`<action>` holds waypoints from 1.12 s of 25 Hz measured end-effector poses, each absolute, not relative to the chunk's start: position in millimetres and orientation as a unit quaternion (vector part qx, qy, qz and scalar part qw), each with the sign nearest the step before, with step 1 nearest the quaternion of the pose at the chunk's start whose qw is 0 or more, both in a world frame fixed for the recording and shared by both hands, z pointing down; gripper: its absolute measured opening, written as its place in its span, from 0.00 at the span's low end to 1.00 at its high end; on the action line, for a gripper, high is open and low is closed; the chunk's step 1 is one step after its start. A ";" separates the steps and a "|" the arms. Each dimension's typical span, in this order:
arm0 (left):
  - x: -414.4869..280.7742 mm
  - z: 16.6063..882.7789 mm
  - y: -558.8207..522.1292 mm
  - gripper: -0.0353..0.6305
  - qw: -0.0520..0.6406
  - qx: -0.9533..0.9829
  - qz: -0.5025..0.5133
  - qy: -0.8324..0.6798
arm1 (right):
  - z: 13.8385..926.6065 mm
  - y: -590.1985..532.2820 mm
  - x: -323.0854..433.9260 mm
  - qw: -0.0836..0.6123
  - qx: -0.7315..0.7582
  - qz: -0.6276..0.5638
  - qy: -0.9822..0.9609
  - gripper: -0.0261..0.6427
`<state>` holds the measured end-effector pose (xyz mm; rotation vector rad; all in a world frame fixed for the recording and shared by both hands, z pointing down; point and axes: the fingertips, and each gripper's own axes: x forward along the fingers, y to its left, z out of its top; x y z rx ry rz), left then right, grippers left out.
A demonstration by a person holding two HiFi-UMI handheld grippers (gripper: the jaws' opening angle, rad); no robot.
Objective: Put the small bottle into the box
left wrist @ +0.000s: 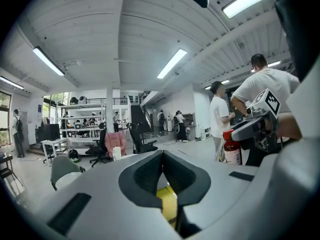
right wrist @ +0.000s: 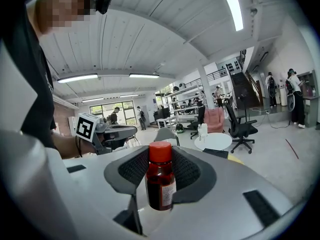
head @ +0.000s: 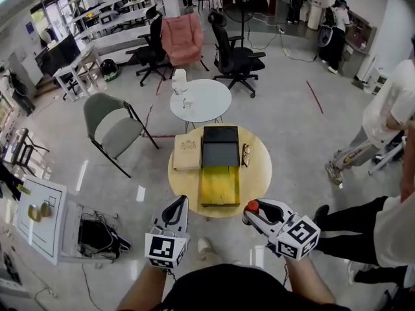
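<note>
The small bottle (right wrist: 160, 181), dark red with a red cap, stands upright between the jaws of my right gripper (right wrist: 160, 170), which is shut on it. In the head view the right gripper (head: 254, 211) holds the bottle (head: 251, 206) over the near right edge of a round wooden table (head: 259, 173). On that table a black box (head: 220, 146) lies open, with a yellow tray-like part (head: 219, 185) in front of it. My left gripper (head: 176, 207) hovers at the table's near left edge. Its jaws (left wrist: 162, 166) are shut with nothing between them.
A tan flat box (head: 187, 153) lies left of the black box and a pair of glasses (head: 246, 154) lies right of it. Behind stand a white round table (head: 207, 102), a grey folding chair (head: 113, 128) and office chairs. A person (head: 382, 125) stands at the right.
</note>
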<state>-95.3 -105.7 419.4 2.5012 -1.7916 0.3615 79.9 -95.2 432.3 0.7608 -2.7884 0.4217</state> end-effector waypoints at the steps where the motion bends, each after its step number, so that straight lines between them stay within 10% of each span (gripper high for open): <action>1: -98.6 421.1 -111.0 0.08 0.022 0.808 0.118 -0.577 | 433.3 -100.0 76.3 0.110 0.261 0.144 -0.948 0.26; 28: -170.3 437.6 -230.7 0.08 0.034 0.847 0.116 -0.517 | 441.8 -205.4 -12.8 0.127 0.313 0.153 -0.929 0.26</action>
